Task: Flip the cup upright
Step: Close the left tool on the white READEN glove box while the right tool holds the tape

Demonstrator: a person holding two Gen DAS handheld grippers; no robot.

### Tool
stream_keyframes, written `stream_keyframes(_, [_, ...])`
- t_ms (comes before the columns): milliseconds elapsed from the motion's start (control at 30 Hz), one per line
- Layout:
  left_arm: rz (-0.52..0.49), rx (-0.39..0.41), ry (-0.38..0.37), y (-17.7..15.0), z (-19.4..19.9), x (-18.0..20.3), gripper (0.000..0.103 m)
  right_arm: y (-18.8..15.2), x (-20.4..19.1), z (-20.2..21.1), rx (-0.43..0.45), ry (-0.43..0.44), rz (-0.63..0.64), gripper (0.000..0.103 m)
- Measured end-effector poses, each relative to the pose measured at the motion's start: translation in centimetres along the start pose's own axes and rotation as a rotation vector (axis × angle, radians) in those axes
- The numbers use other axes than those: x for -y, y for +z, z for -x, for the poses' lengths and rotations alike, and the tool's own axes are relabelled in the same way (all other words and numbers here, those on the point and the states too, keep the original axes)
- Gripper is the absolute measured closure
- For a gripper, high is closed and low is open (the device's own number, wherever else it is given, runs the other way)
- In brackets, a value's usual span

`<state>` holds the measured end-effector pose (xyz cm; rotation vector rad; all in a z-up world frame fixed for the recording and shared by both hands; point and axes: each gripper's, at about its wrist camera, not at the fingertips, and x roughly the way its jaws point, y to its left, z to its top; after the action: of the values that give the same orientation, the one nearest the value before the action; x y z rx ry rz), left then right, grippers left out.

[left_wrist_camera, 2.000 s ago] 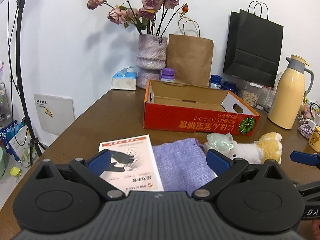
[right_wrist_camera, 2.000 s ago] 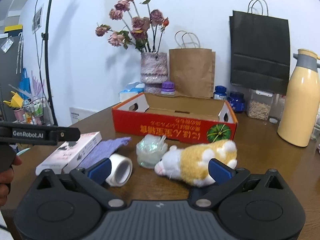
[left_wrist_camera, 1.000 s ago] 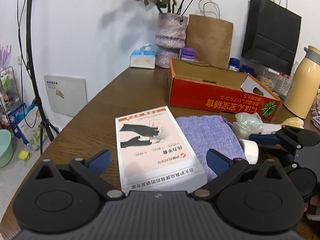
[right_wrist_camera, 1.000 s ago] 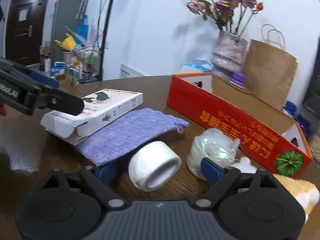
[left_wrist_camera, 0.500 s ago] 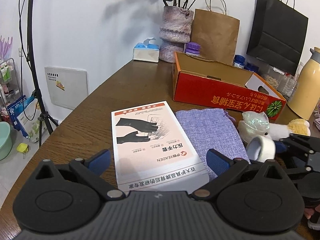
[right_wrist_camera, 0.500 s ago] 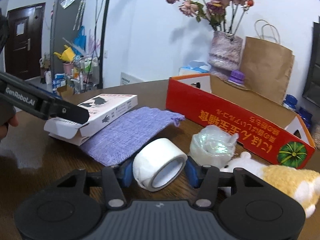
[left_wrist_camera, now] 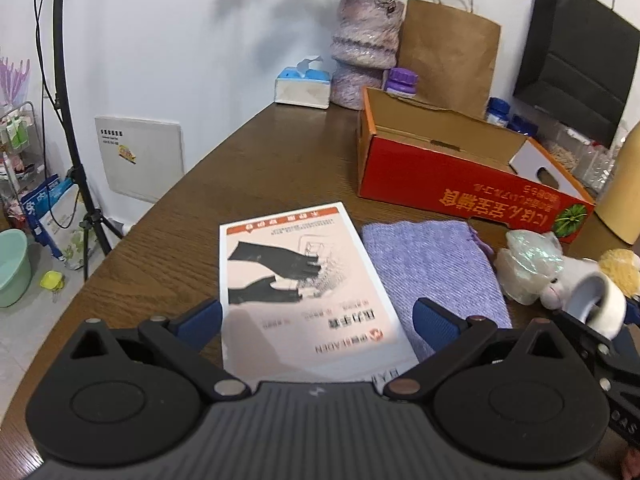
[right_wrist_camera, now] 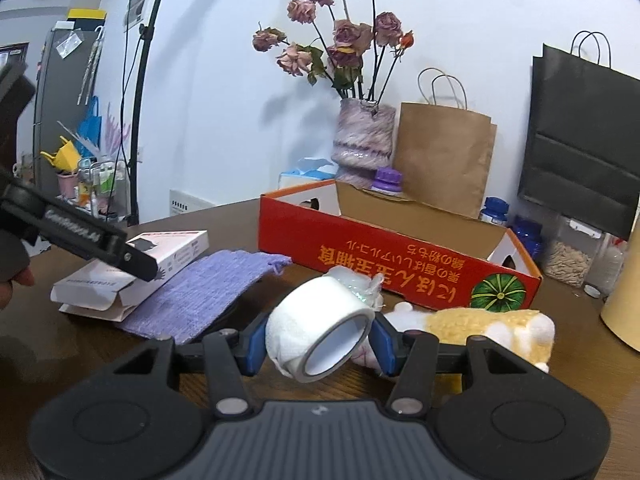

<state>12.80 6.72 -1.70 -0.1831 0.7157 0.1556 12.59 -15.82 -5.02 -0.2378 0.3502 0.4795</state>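
Observation:
The cup [right_wrist_camera: 296, 320] is white paper, held on its side with its open mouth facing me and tilted down to the right. My right gripper [right_wrist_camera: 318, 338] is shut on it, one blue pad on each side of its wall, and it hangs just above the table. The left wrist view shows the same cup [left_wrist_camera: 596, 300] at the right edge, in the right gripper [left_wrist_camera: 600, 320]. My left gripper [left_wrist_camera: 318, 316] stands open over the near end of a white glove box [left_wrist_camera: 296, 280], holding nothing. It also shows as a dark bar, the left gripper [right_wrist_camera: 92, 240], at the left.
A purple cloth [right_wrist_camera: 208, 292] lies beside the glove box. Behind the cup sit a shiny crumpled wrapper [left_wrist_camera: 528, 264], a plush toy [right_wrist_camera: 492, 328] and a red cardboard box [right_wrist_camera: 384, 256]. A vase [right_wrist_camera: 362, 140], paper bags and jars line the back wall. A cream flask [left_wrist_camera: 624, 188] is at the right.
My right gripper shut on the cup and raised it off the table. The left gripper drew back a little over the glove box and stayed open.

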Motion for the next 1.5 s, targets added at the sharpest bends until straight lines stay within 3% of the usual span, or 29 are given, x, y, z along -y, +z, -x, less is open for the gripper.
stream_keyframes(467, [0.031, -0.116, 0.058, 1.8, -2.7, -0.4, 0.0, -0.1, -0.1, 0.2, 0.011, -0.006, -0.002, 0.051])
stream_keyframes(867, [0.074, -0.136, 0.061, 1.2, -3.7, -0.7, 0.0, -0.1, -0.2, 0.3, 0.015, -0.005, -0.002, 0.051])
stream_keyframes(1167, [0.092, -0.093, 0.042, 0.6, -3.0, -0.6, 0.003, 0.0, -0.2, 0.4, 0.019, -0.01, -0.004, 0.051])
stream_keyframes(1500, [0.066, 0.01, 0.032, 0.9, -0.1, -0.1, 0.004, 0.0, -0.4, 0.7, 0.033, -0.024, -0.006, 0.051])
